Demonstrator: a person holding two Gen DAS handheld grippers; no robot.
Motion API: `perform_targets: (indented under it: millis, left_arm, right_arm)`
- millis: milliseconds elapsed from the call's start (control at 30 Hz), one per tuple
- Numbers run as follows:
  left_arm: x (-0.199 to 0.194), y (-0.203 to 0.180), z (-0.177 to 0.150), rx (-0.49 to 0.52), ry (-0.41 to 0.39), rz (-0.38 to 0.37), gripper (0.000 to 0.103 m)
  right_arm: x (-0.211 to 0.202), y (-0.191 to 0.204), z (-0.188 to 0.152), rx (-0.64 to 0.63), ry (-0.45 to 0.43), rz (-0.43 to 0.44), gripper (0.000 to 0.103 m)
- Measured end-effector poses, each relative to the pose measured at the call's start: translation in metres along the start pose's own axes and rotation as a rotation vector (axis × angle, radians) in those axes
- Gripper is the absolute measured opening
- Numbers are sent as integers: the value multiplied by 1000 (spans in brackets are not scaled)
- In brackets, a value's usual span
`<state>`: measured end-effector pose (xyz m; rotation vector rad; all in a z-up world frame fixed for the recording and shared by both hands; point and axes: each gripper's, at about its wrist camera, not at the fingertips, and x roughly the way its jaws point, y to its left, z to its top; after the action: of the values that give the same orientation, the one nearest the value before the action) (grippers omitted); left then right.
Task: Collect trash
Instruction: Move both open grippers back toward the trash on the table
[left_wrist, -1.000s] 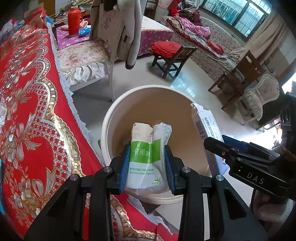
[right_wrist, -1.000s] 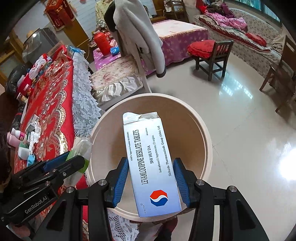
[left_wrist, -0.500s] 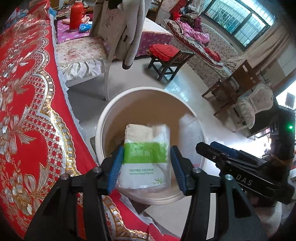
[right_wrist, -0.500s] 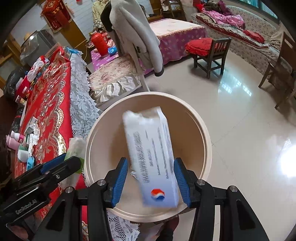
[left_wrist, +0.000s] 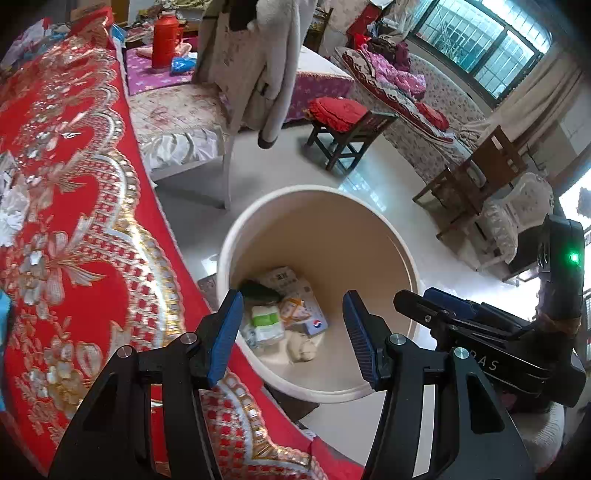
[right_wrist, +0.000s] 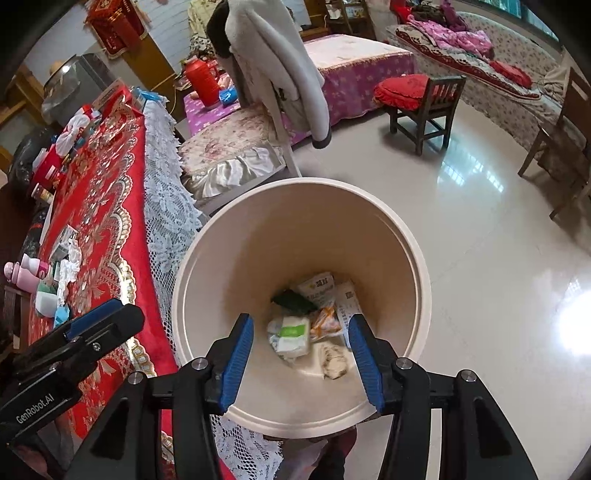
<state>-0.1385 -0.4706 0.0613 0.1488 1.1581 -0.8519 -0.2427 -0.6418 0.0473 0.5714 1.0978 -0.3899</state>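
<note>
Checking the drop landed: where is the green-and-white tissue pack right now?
The tissue pack lies at the bottom of the cream bin, in both wrist views, left of the crumpled beige wad and just below a dark wrapper.

Both wrist views look down — sharing bin (left_wrist: 402, 247).

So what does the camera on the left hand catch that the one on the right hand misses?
Only the left-hand camera shows the window and the white armchair. Only the right-hand camera shows the pink bottle and other clutter on the red tablecloth, plus its lace edge. Both show the beige bin with the tissue pack and other trash at its bottom, and the red thermos.
</note>
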Motion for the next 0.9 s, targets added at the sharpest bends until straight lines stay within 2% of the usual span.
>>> perform_targets:
  millis: [267, 500, 600, 700, 900]
  left_arm:
    - [-23, 22, -6, -26, -40, 49, 55]
    - [-54, 59, -15, -87, -83, 94, 55]
    - [-69, 82, -22, -118, -97, 120, 55]
    - [-85, 111, -31, -151, -110, 152, 55]
    - [-115, 165, -53, -217, -128, 203, 55]
  right_arm:
    - [-4, 31, 3, -57, -12, 23, 57]
    - [2, 78, 6, -132, -7, 76, 58]
    - [7, 102, 7, -167, 6, 100, 59]
    - [11, 128, 5, -204, 13, 130, 64]
    - [19, 180, 0, -284, 28, 172, 65]
